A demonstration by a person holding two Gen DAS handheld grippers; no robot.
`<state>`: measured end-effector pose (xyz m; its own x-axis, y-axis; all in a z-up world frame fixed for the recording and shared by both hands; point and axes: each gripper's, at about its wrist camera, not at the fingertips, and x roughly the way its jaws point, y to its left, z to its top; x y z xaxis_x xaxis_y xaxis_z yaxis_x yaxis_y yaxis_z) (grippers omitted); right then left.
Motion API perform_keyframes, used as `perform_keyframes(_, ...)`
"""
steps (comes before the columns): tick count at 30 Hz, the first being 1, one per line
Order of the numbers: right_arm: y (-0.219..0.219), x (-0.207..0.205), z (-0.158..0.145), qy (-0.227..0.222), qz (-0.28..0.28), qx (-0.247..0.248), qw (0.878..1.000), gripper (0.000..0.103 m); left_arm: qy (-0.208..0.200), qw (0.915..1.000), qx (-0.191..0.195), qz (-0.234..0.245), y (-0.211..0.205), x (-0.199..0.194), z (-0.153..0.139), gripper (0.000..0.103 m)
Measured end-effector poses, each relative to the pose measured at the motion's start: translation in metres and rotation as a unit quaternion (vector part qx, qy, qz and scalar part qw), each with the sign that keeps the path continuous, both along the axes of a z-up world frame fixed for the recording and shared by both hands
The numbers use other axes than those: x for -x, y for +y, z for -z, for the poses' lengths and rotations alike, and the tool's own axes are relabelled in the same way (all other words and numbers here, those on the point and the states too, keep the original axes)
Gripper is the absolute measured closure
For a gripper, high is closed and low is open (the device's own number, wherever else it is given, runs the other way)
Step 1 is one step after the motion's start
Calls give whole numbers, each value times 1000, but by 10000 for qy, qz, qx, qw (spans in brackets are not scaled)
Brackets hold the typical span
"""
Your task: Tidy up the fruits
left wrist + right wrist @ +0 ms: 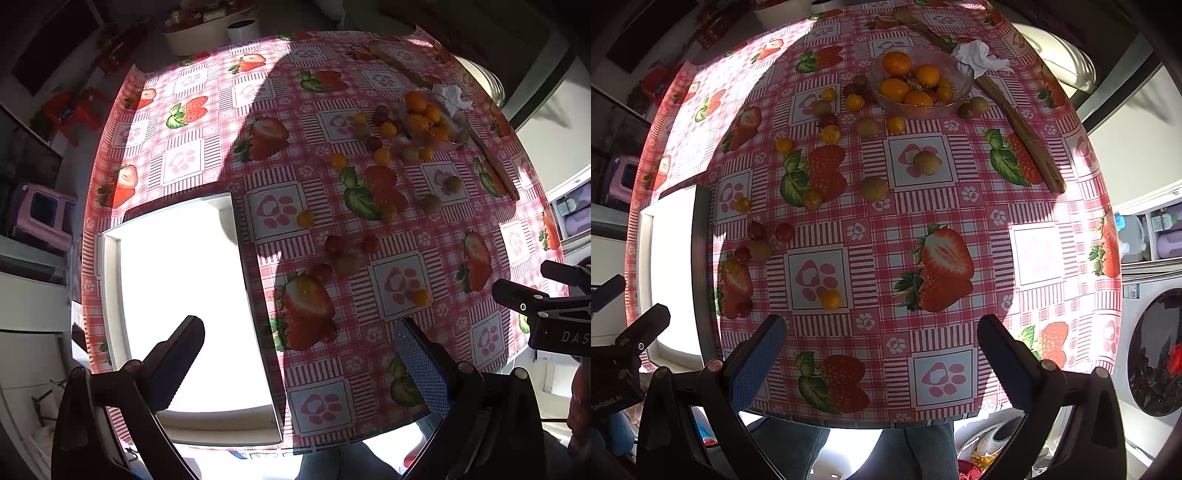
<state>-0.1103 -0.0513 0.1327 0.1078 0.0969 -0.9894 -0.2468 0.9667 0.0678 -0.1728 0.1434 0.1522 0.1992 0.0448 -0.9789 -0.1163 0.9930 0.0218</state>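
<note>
Nearest to me, the right gripper hangs over the near edge of the round table with its pink-and-white check cloth printed with strawberries, its two blue-padded fingers spread wide with nothing between them. The left gripper is the same, jaws wide and empty, one finger above the shallow white rectangular tray lying on the left side of the table, washed out by sun; I cannot tell whether anything lies in it.

Just beyond the right gripper's fingers sits one small orange-yellow cherry tomato, alone on a paw-print square. Left of it, close to the tray's dark edge, is a loose cluster: about four dark red cherry tomatoes, one tan-green round fruit and a yellow one.

Mid-table lie two more tan-green round fruits, apart from each other, and two yellow tomatoes near a printed strawberry.

Farther off, a scatter of roughly a dozen small yellow, red and tan fruits spreads around the clear glass bowl, which holds about five oranges with smaller fruit among them. A crumpled white tissue sits just beside the bowl's right rim, on a long wooden spoon that runs diagonally along the table's right side.
</note>
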Motion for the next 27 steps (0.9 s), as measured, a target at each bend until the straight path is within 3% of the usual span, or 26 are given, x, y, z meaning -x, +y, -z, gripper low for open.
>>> perform_keyframes(5,3,0,2,-134,-116,261,9995,0,8,10000,8,-42,1,0,1,0)
perform_keyframes(27,2,-6,7,-55,-98,91,9999,0,147,9999,59,-36,5,-9,15,0)
